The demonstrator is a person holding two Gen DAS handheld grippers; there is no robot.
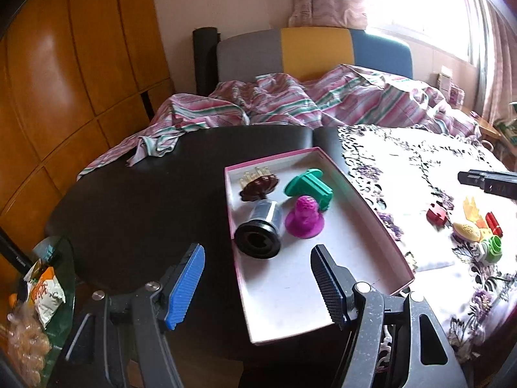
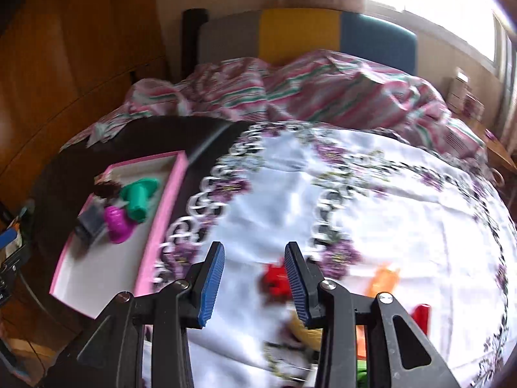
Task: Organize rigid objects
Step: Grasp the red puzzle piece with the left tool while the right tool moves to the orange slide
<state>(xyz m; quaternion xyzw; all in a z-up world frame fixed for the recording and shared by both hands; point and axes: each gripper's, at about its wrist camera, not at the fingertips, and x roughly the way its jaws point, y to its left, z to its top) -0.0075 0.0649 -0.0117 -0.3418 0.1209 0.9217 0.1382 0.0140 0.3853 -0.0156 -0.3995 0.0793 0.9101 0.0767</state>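
Observation:
A pink-rimmed white box lies on the dark table. It holds a black and silver cylinder, a magenta cone, a green part and a brown piece. My left gripper hovers open over the box's near end with nothing between its fingers. On the flowered cloth lie a red piece, a yellow oval, a second red piece and a green ring. My right gripper is open and empty over the cloth, in a blurred view. The red piece lies just beyond its right finger.
A bed with a striped pink cover borders the table's far side, and wooden wardrobe doors stand to the left. Snack bags sit on a glass surface at the lower left. The right gripper's tip shows above the loose pieces.

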